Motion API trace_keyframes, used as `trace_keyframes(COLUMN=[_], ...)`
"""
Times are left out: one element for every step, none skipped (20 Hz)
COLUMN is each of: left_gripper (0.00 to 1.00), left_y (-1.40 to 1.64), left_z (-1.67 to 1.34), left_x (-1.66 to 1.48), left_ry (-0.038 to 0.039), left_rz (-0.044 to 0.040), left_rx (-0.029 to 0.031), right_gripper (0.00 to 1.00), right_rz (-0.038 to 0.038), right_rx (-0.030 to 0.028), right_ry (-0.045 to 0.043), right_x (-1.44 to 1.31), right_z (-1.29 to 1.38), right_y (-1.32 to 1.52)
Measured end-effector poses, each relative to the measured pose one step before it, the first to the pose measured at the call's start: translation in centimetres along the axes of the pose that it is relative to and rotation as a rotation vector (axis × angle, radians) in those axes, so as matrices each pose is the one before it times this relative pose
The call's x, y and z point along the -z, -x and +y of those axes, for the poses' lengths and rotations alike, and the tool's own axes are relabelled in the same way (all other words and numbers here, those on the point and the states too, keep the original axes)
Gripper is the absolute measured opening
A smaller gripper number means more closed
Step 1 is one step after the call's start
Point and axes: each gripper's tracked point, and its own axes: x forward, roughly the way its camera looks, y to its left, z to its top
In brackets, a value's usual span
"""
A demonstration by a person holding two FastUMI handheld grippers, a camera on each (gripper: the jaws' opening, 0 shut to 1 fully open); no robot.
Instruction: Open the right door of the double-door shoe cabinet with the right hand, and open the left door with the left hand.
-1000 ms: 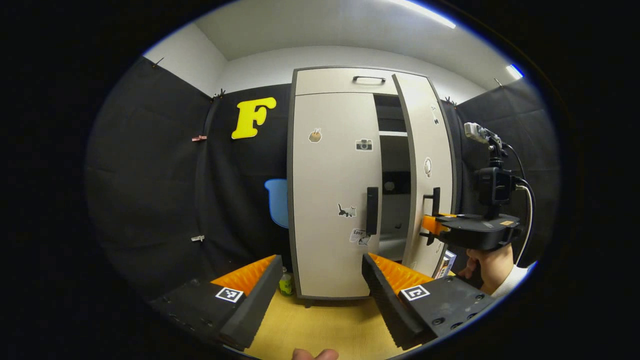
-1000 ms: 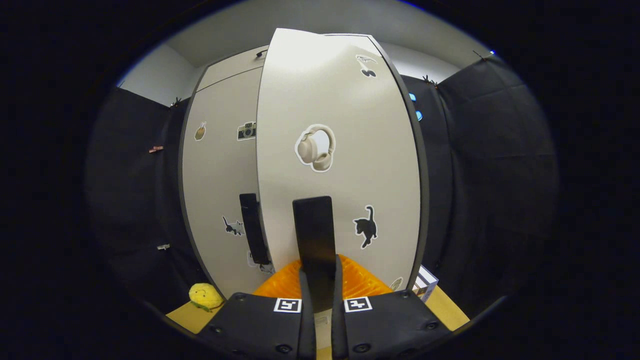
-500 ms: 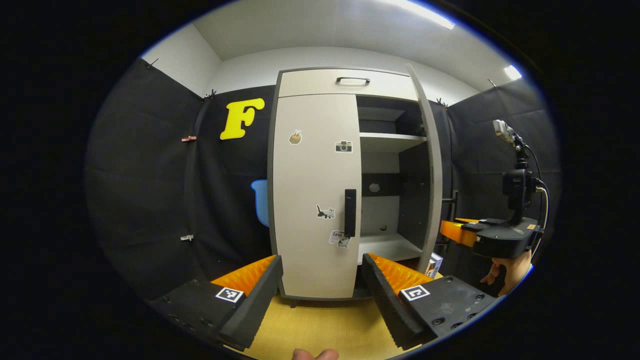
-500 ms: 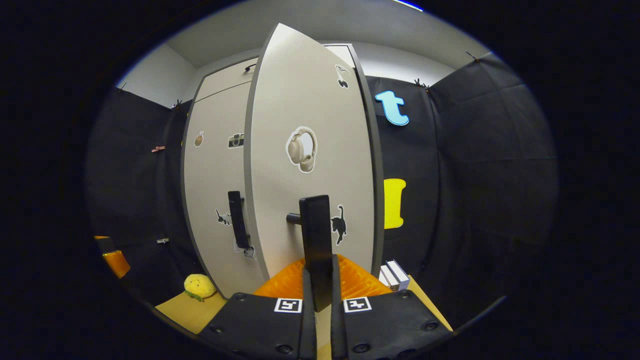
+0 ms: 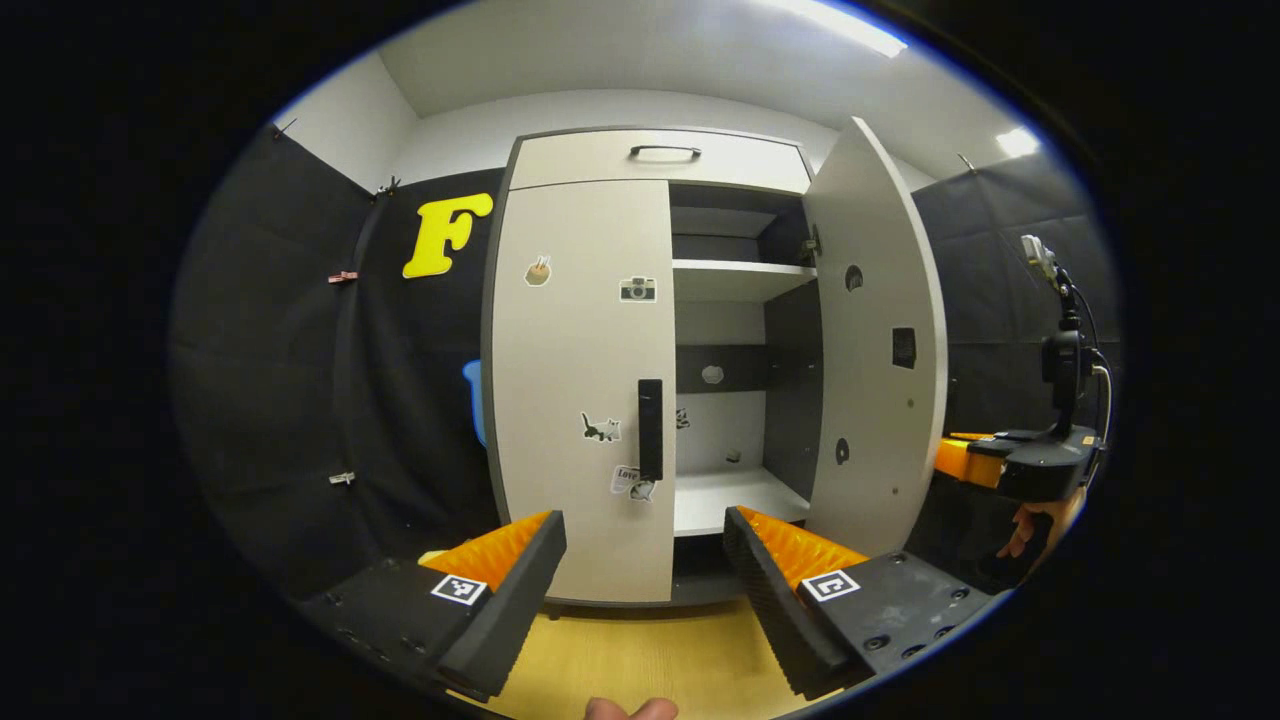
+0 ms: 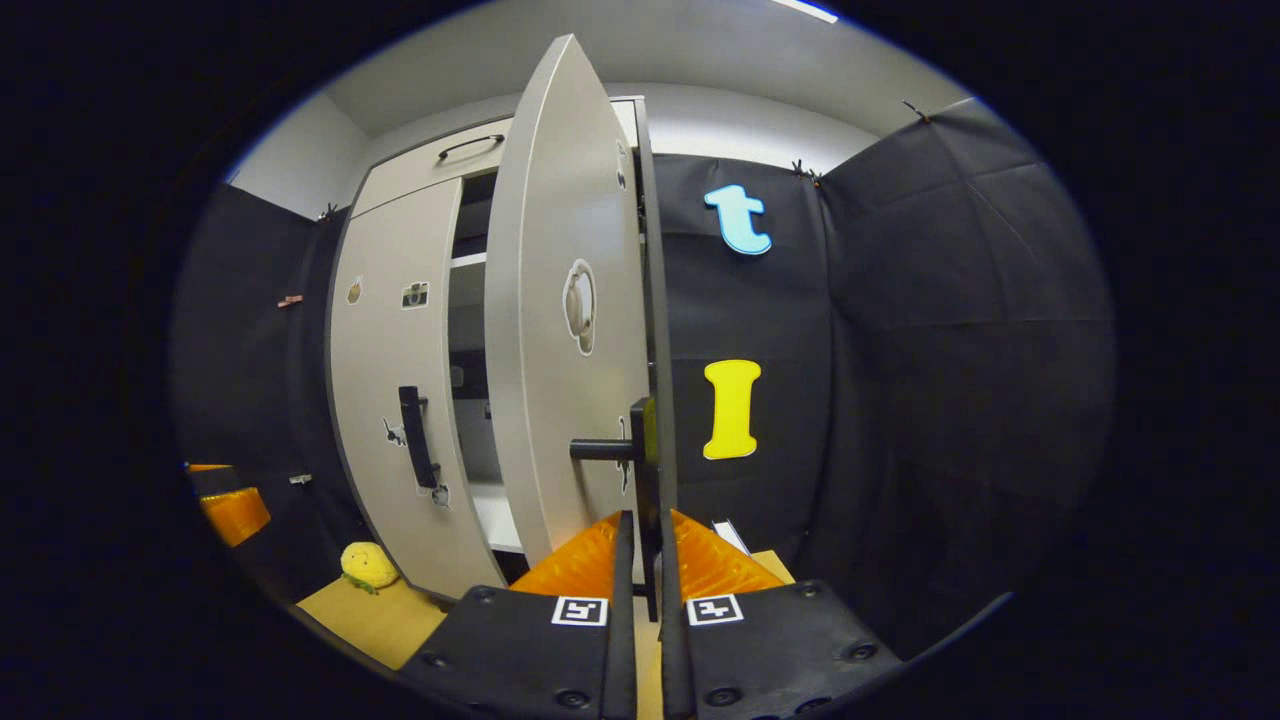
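1. At right, the right tool (image 6: 640,560) clamps the right door's handle (image 6: 648,470); right door (image 5: 875,350) stands wide open.
2. Left tool (image 5: 645,545) gapes wide, short of the closed left door (image 5: 585,330).

Cabinet (image 5: 585,330): pale beige doors, dark grey edging, black handles (image 5: 650,428), small stickers. Interior grey, white shelves (image 5: 735,278). Floor (image 5: 640,655): yellow wood grain. Plush (image 6: 368,566): yellow.
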Motion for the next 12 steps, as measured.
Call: trace_keyframes(left_gripper=[0.99,0.99,0.99,0.98,0.98,0.99,0.99,0.99,0.98,0.99,0.99,0.99], left_y=[-0.274,-0.33,-0.33,-0.369,-0.408,-0.38,-0.301,-0.411,-0.327,-0.38,-0.344,-0.417], left_z=[-0.493,-0.5,-0.444,-0.414,-0.38,-0.489,-0.481,-0.34,-0.157,-0.105,-0.273,-0.139], left_x=[-0.072,-0.196,-0.083,-0.234,-0.128,-0.23,-0.077,-0.095,-0.1,-0.161,-0.178,-0.184], left_ry=[-0.00026,-0.00199,-0.0034,-0.00432,-0.0031,-0.00187,0.00012,0.00213,0.00199,0.00108,0.00354,0.00498], left_rz=[-0.0006,-0.0027,-0.00118,-0.00186,-0.00099,-0.00223,-0.00057,-0.00011,-0.00162,-0.00314,-0.0079,-0.00473], left_rx=[0.00602,0.0035,0.00236,0.00114,0.00176,0.00276,0.00187,0.00204,0.0007,-0.00035,0.00243,0.00262], right_gripper=[0.12,0.11,0.09,0.0,0.08,0.08,0.09,0.09,0.09,0.09,0.08,0.09], right_rz=[-0.00059,-0.00509,-0.01501,-0.00361,0.00297,0.00508,-0.00161,-0.0047,-0.00118,0.00227,0.00303,0.0039], right_rx=[0.0027,0.0142,0.0077,-0.02422,-0.03212,-0.01403,0.00089,0.00266,0.00716,-0.00327,-0.00447,0.0064], right_ry=[-0.00592,0.00388,0.00334,-0.00978,-0.01626,0.00137,0.01035,0.00712,0.00066,-0.00607,-0.00747,-0.00116], right_x=[-0.127,-0.206,-0.283,-0.125,0.029,0.13,-0.131,-0.147,-0.039,-0.003,0.052,0.09], right_z=[-0.303,-0.485,-0.426,0.348,0.676,0.269,-0.602,-0.2,-0.078,0.069,-0.052,-0.272], right_y=[0.136,0.092,-0.127,-0.255,-0.076,-0.012,0.154,-0.028,-0.223,0.05,0.043,0.153])
